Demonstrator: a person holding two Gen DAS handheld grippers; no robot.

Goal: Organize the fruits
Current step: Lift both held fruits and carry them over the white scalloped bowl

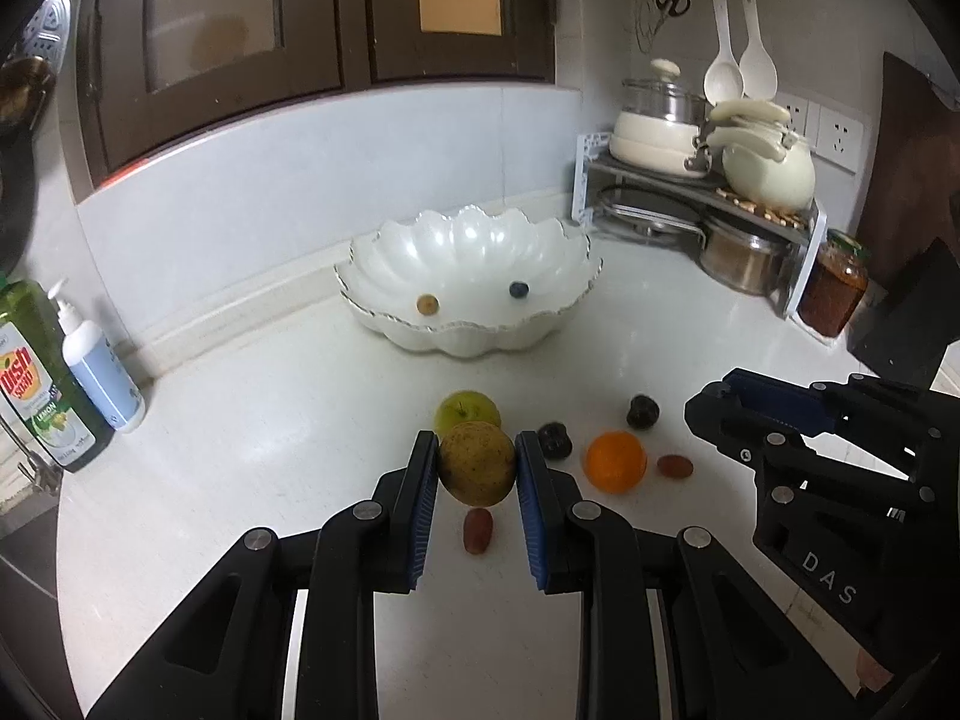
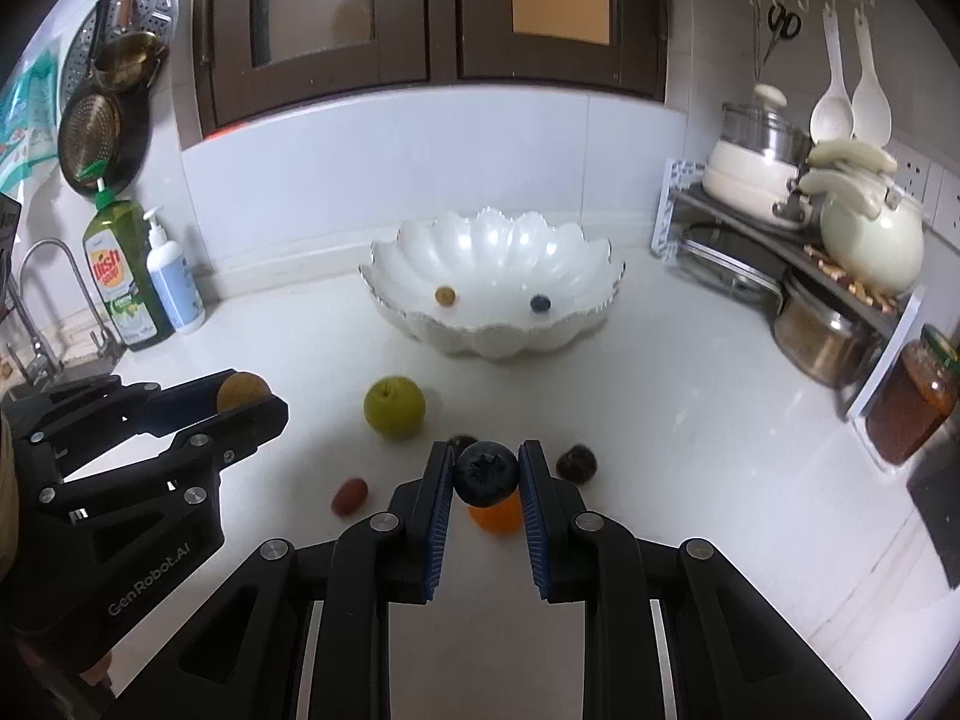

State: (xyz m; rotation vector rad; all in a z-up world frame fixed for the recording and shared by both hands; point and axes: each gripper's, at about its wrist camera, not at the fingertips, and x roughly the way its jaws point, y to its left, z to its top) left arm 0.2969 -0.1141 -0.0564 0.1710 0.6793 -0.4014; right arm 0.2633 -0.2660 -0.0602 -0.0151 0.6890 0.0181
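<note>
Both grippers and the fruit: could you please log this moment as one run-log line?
left gripper: shut on brown fruit | right gripper: shut on blueberry | bowl: two small fruits inside

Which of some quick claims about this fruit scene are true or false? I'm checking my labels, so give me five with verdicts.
1. The left gripper is shut on a yellow-brown speckled round fruit. True.
2. The right gripper is open, holding nothing. False: it is shut on a dark blue blueberry.
3. The white scalloped ceramic bowl holds two small fruits. True.
4. The round orange citrus fruit lies in that bowl. False: it sits on the white countertop.
5. The green apple is on the countertop. True.
</note>
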